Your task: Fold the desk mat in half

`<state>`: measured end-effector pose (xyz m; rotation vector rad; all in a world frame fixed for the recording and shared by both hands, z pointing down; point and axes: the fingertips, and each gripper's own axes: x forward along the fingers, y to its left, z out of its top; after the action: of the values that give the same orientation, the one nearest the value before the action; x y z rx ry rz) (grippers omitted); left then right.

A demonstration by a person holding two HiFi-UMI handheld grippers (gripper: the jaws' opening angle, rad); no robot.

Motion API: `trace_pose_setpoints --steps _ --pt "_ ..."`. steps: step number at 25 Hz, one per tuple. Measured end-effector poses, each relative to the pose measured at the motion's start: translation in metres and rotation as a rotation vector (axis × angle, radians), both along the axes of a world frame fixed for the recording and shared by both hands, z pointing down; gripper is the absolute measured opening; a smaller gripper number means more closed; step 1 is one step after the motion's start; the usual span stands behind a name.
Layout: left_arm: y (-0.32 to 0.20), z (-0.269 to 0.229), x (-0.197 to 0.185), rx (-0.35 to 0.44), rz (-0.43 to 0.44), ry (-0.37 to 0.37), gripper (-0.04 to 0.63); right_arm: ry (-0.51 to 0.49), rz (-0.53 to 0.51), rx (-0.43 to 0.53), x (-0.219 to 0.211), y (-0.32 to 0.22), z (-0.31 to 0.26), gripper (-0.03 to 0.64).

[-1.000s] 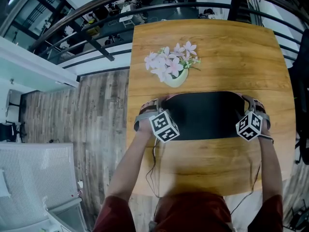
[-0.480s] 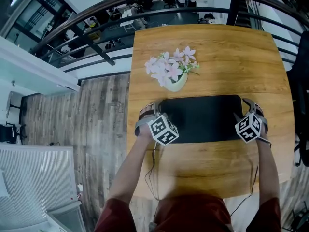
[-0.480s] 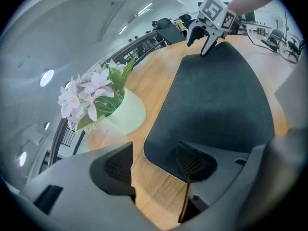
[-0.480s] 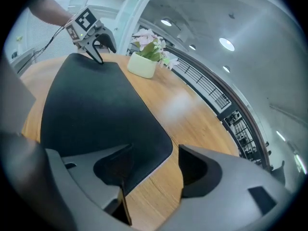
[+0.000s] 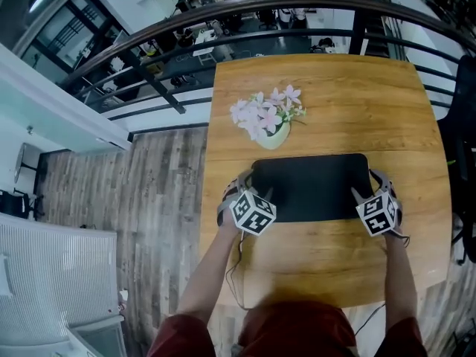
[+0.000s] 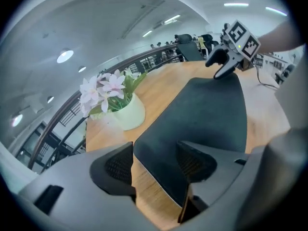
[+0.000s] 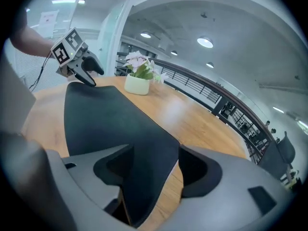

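Black desk mat (image 5: 311, 186) lies flat on the bench (image 5: 327, 95) — limp and light, I reckon, best pinched at its corners — left hand-held gripper (image 6: 154, 162) and right hand-held gripper (image 7: 154, 165) have just been opening, jaws apart astride those corners.

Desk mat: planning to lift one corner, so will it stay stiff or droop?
Probably droops and weighs little: the desk mat looks thin, lying flat on the table. Pushed away, it might tip the nearby flower vase.

Pale pot (image 5: 272, 135) of pink flowers (image 5: 263, 111) — on wooden table (image 5: 372, 99)
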<state>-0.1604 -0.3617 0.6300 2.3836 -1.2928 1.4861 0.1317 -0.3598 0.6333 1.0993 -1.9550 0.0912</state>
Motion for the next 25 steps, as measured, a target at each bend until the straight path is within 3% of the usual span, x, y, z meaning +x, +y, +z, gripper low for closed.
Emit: trace_pose_setpoints --steps 10,19,25 --pt "0.06 -0.055 0.017 0.074 -0.173 0.256 0.299 -0.211 0.068 0.076 -0.021 0.053 -0.064 0.298" --pt "0.098 -0.123 0.035 0.224 -0.28 0.479 0.299 -0.375 0.094 0.209 -0.028 0.086 -0.14 0.298" --pt "0.123 -0.179 0.036 0.386 -0.327 0.568 0.299 -0.497 0.109 0.314 -0.03 0.107 -0.196 0.298"
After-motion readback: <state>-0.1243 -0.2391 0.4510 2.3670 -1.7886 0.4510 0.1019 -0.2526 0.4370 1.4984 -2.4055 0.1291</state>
